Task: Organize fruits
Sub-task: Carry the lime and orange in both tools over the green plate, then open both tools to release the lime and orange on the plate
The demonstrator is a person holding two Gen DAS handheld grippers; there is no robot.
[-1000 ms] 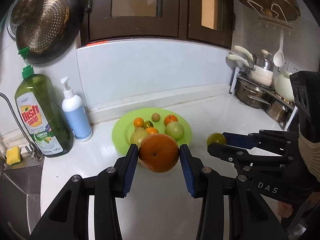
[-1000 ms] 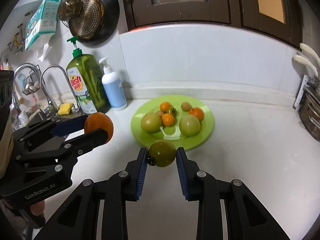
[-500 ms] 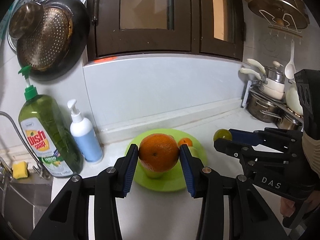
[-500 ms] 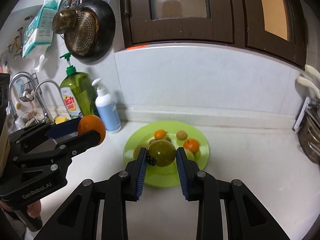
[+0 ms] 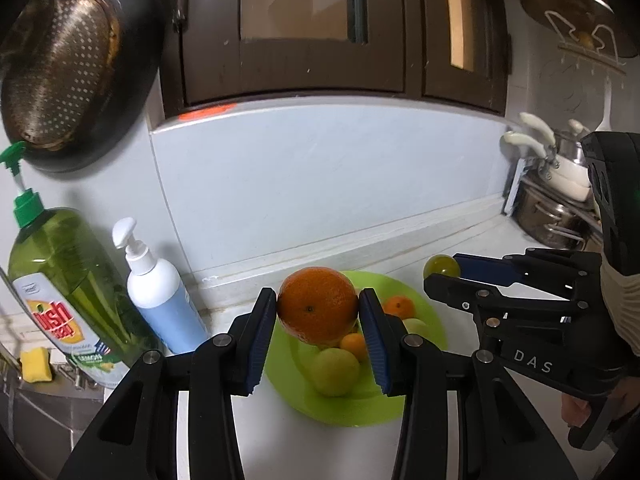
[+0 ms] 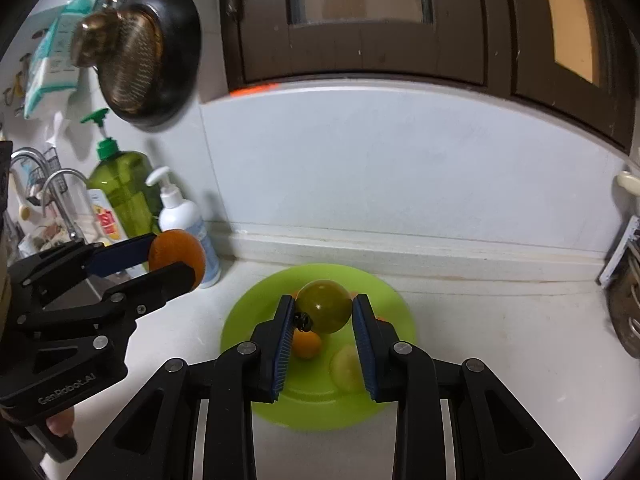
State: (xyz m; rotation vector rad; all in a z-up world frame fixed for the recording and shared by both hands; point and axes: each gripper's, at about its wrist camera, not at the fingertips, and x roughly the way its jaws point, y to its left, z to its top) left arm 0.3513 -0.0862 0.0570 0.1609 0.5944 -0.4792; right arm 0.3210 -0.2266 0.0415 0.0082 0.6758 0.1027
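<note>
A: What is the left gripper [image 5: 318,312] doing?
B: It is clamped on a large orange [image 5: 317,304], both blue pads pressed to its sides, raised above the near edge of the green plate [image 5: 430,320]

A: And the right gripper [image 6: 323,314]?
B: Narrow, closed around a green fruit [image 6: 324,306], likewise above the plate

A: What lies beneath them?
B: A pale green fruit [image 5: 335,372] and two small oranges on the plate, directly under the fingers

A: Further out?
B: Beyond the left gripper's left finger stand a white pump bottle [image 5: 160,296] and a dish soap bottle [image 5: 60,292] against the wall; a strainer [image 5: 56,76] hangs above them
</note>
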